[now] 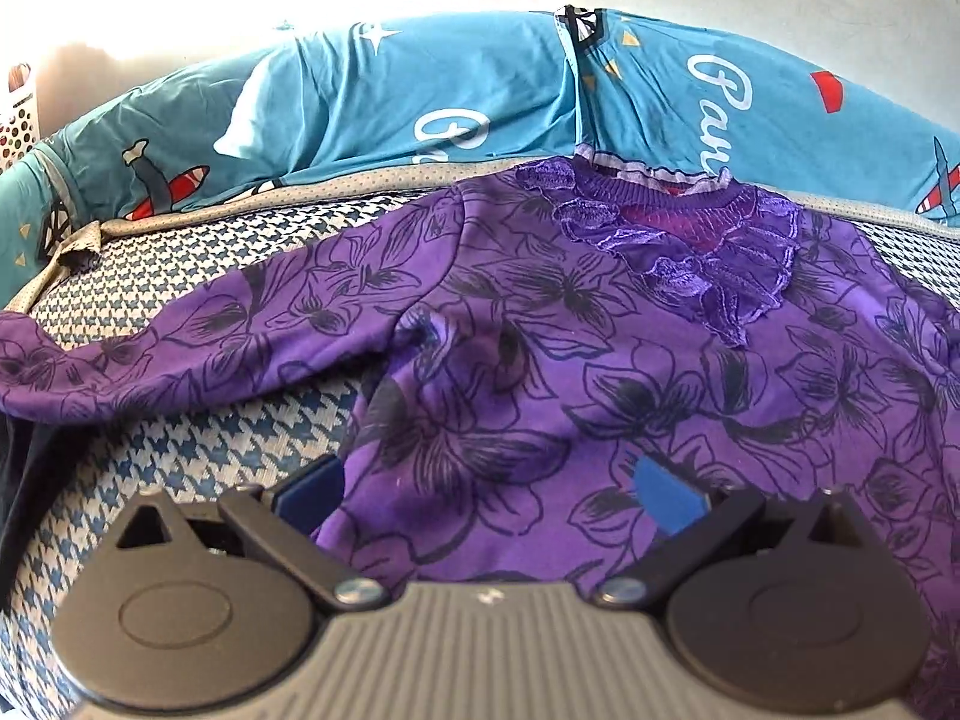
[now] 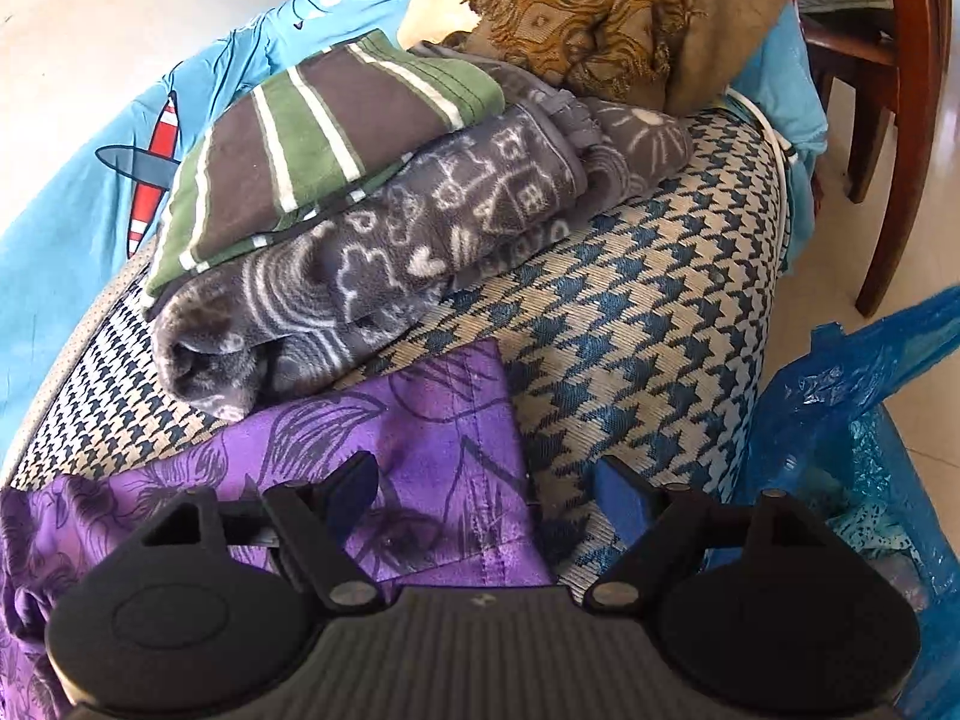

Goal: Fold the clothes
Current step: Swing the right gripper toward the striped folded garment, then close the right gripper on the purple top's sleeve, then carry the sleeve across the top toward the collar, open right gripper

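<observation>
Purple floral top (image 1: 630,372) lies spread on houndstooth cushion (image 2: 648,324). Left gripper (image 1: 489,480) and right gripper (image 2: 483,492) both released, over the fabric. Blue plastic bag (image 2: 852,420) holds patterned cloth, unidentifiable

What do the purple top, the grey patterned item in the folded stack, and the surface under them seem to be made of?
Purple top: thin, soft knit, probably jersey, matte with a printed floral outline; lace-like ruffle at the neck. Grey patterned item: looks like fleece, fuzzy nap, thick rounded folds. Surface: coarse woven houndstooth covering, visible ribbed weave; whether mat or upholstery is unclear.
</observation>
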Tool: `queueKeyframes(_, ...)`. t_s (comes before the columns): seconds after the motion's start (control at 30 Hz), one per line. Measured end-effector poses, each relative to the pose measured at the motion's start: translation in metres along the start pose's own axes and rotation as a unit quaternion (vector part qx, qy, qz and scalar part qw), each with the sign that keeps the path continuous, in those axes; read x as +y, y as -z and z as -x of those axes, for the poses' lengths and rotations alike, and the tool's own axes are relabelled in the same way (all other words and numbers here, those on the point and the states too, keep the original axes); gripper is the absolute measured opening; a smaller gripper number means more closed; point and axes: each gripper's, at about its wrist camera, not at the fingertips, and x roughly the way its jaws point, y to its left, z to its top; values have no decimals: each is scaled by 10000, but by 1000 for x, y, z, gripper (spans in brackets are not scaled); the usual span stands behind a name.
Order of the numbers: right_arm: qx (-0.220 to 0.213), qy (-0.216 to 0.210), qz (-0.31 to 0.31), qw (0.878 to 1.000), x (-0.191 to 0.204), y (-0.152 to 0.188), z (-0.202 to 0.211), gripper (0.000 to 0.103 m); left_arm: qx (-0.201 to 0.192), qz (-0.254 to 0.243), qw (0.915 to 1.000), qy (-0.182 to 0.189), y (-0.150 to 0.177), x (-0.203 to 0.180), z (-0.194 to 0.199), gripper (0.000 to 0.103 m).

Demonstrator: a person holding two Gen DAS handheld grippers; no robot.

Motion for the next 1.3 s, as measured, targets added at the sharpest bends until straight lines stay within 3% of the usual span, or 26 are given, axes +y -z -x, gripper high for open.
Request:
queueKeyframes(0.03,-34,9,68,10000,3,1,0,70,2,-28,10000,-11,1,-1,0,103)
queueKeyframes(0.17,-181,17,502,9986,17,6,4,35,12,-138,9999,-57,6,-7,-1,103)
queueKeyframes(0.2,-193,-34,491,9986,18,6,5,22,20,-159,9999,-59,6,-8,-2,103)
queueKeyframes(0.27,-215,-137,469,9986,20,7,6,12,32,-206,9998,-60,8,-10,-3,103)
queueKeyframes(0.37,-264,-286,426,9983,25,7,9,10,61,-294,9995,-83,11,-14,-6,103)
queueKeyframes(0.53,-438,-1062,241,9931,41,7,24,10,149,-448,9988,-141,19,-21,-13,103)
queueKeyframes(0.73,-710,-2066,495,9746,86,16,44,9,207,-580,9978,-257,34,-27,-18,103)
queueKeyframes(0.97,-868,-2837,855,9512,158,31,63,9,210,18,9998,-3,72,-18,2,103)
queueKeyframes(1.13,-736,-3506,941,9289,206,50,81,9,181,-56,9998,59,88,-13,20,103)
queueKeyframes(1.3,-545,-4306,1416,8897,255,88,101,9,227,83,9996,161,96,-2,32,103)
